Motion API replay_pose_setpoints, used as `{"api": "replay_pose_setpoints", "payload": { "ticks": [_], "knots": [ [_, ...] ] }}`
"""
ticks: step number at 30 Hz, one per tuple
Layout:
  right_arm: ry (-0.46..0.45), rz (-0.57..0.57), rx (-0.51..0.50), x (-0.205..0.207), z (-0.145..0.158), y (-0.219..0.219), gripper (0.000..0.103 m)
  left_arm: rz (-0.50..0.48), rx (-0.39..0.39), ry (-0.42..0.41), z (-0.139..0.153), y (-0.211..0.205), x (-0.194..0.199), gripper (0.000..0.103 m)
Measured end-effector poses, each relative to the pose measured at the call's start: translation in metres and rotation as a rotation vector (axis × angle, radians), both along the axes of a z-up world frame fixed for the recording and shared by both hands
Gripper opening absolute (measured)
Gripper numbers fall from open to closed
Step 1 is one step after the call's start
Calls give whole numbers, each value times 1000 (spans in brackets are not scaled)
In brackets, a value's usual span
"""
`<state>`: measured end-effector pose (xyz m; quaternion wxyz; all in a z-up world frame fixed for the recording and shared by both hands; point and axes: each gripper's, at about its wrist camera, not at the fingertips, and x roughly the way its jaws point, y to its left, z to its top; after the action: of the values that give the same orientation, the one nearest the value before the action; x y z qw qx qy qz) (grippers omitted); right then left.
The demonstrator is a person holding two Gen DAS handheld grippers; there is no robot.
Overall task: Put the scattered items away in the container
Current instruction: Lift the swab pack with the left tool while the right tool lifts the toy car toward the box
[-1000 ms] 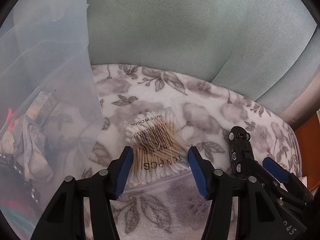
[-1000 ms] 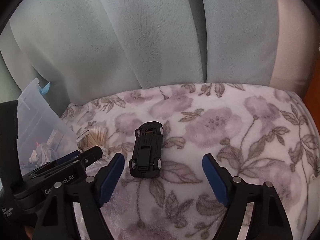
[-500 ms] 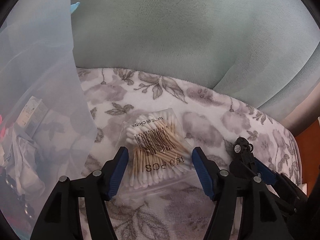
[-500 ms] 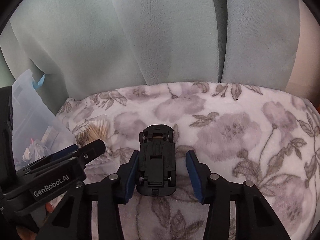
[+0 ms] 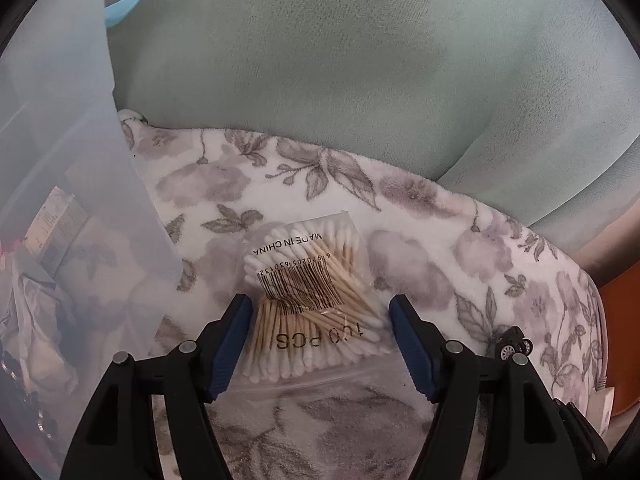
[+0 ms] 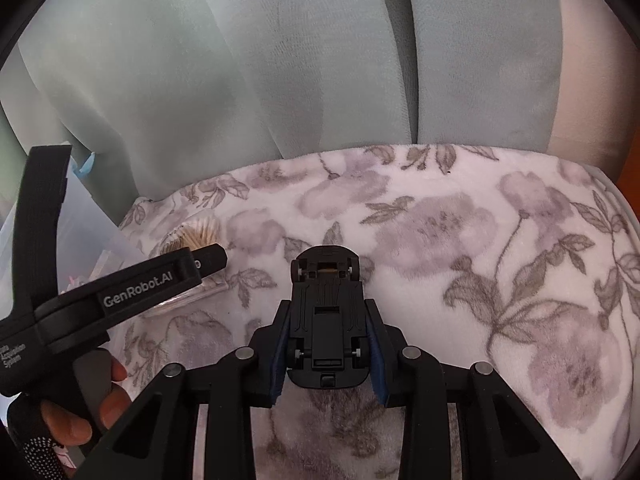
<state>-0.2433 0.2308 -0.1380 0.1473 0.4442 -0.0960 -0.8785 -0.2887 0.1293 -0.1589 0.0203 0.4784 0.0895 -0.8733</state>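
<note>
Now your right gripper [image 6: 327, 354] has just been closing, and its blue pads press on both sides of the black toy car [image 6: 326, 312], which lies upside down with its wheels up in the lower middle of the right wrist view. Your left gripper [image 5: 320, 344] has just been opening and its jaws stand spread, with the clear bag of cotton swabs [image 5: 310, 304] between them in the lower middle of the left wrist view; the pads do not squeeze it. Both things sit on a soft white blanket [image 6: 460, 240] with gray flowers and leaves, which fills the lower half of both views. Behind the blanket, across the top of both views, hang pale green curtains [image 5: 340, 60] in long folds. At the left edge of the left wrist view stands the clear plastic container [image 5: 80, 160], just beside the swab bag, and you can see a small box and some crumpled things through its foggy wall. At the lower left of the right wrist view your hand [image 6: 76, 408] in a dark dotted glove holds the left gripper's handle. A bit of orange shows at the far right edge of the left wrist view; you cannot tell what it is.
</note>
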Motion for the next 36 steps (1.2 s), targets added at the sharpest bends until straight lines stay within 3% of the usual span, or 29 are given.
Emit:
{"api": "replay_pose_setpoints", "payload": {
  "ticks": [8, 19, 21, 23, 25, 36],
  "knots": [
    [-24, -27, -18, 17, 2, 11, 36, 4, -38, 4, 2, 19, 2, 62],
    [-83, -105, -66, 62, 5, 29, 36, -39, -64, -42, 4, 46, 41, 62],
    [-98, -121, -73, 70, 5, 30, 36, -55, -65, -55, 5, 19, 67, 62],
    [-114, -137, -80, 81, 6, 33, 36, -72, -74, -67, 7, 17, 84, 62],
    [-130, -155, -88, 92, 7, 34, 36, -87, -78, -78, 9, -17, 114, 62],
    [-157, -216, -101, 150, 34, 39, 36, -111, -63, -131, 29, -21, 167, 59]
  ]
}}
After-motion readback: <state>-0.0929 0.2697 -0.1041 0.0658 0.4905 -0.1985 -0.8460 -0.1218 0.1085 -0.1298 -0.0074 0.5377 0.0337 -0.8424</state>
